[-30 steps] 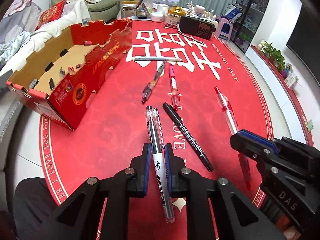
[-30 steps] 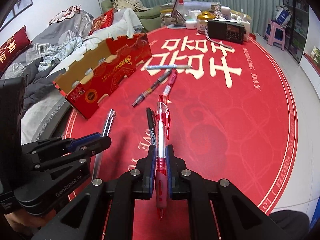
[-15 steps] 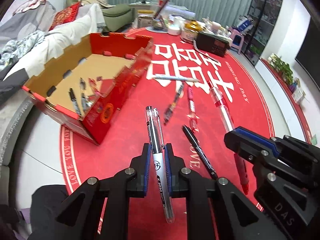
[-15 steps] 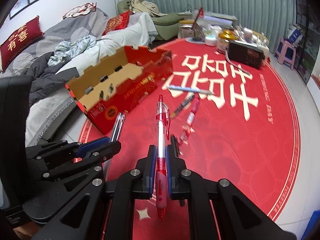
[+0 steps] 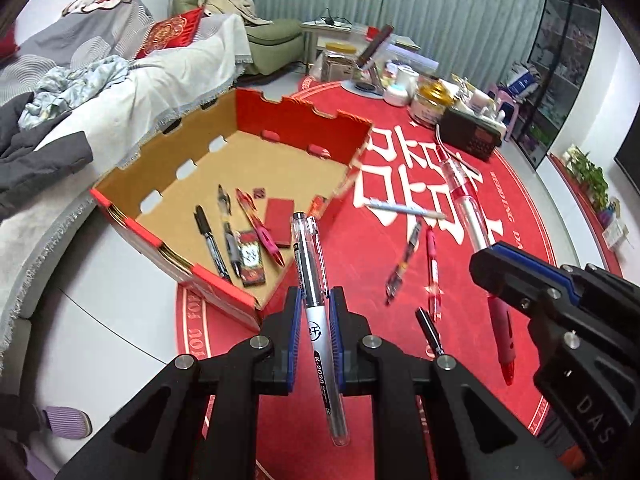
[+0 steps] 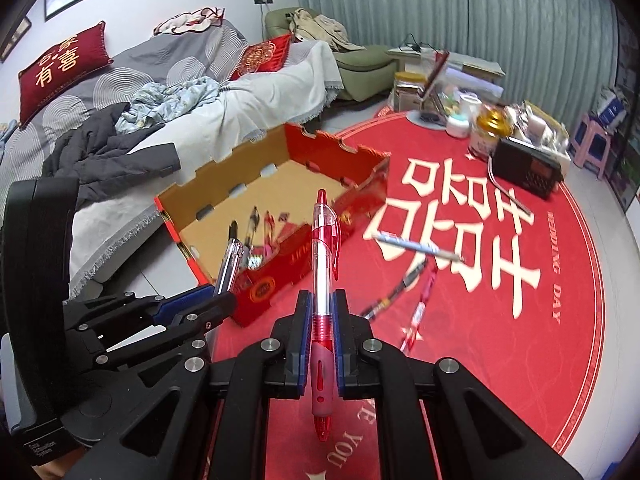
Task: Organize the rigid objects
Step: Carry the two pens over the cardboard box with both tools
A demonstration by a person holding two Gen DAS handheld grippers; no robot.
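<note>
1. Red box [image 5: 224, 288] on rug [image 5: 520, 208]: already holding approx. three pens [image 5: 224, 236] plus small cards. Part done.
2. Left tool [image 5: 314, 312] clamped on clear pen [image 5: 310, 276], held in air just short of box's near corner.
3. Right tool [image 6: 321, 322] clamped on red pen [image 6: 323, 264], also airborne, pointing at box.
4. Left on rug: white pen [image 5: 404, 209], dark pen [image 5: 402, 266], pink pen [image 5: 431, 264], black marker [image 5: 430, 331]. Approx. halfway, judging by count.

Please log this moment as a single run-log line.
left gripper: shut on clear pen | right gripper: shut on red pen | cardboard box: holds pens | rug: four pens loose
</note>
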